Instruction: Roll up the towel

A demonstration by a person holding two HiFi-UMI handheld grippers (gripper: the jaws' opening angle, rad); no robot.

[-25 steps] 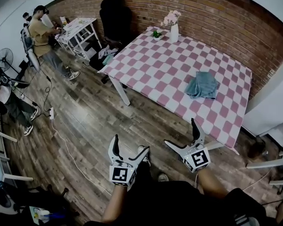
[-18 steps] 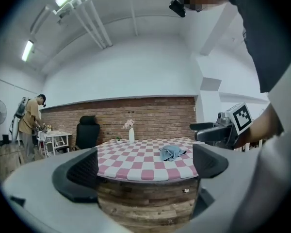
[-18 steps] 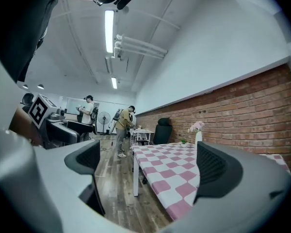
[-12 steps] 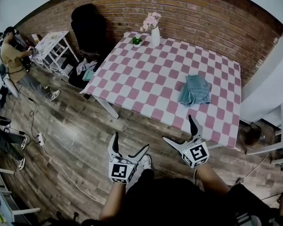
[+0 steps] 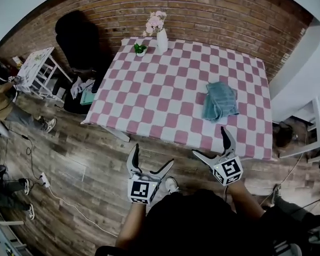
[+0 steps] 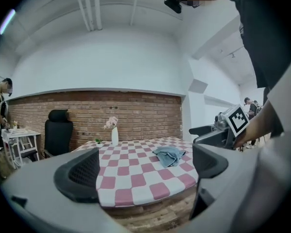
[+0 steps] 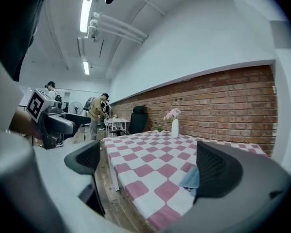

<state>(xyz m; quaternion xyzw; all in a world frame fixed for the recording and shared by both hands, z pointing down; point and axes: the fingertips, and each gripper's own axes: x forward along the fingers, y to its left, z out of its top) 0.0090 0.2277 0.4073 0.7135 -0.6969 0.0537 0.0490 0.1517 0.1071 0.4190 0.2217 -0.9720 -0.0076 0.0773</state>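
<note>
A crumpled blue-grey towel (image 5: 220,101) lies on the right side of the pink-and-white checked table (image 5: 165,97), a little back from its near edge. The left gripper view shows the same towel (image 6: 169,155) between the jaws, far off; in the right gripper view only a corner of the towel (image 7: 190,178) peeks out beside the right jaw. My left gripper (image 5: 150,161) hangs open over the wooden floor, short of the table. Just off the table's near edge my right gripper (image 5: 214,146) is open too. Nothing is held in either one.
A white vase with pink flowers (image 5: 161,36) and a small potted plant (image 5: 141,49) stand at the table's far edge by the brick wall. A black office chair (image 5: 77,39) and a small white table (image 5: 34,68) are to the left. People stand at far left.
The view has swung so the table sits more centred and closer. Both grippers have come nearer the table's near edge and stay open and empty.
</note>
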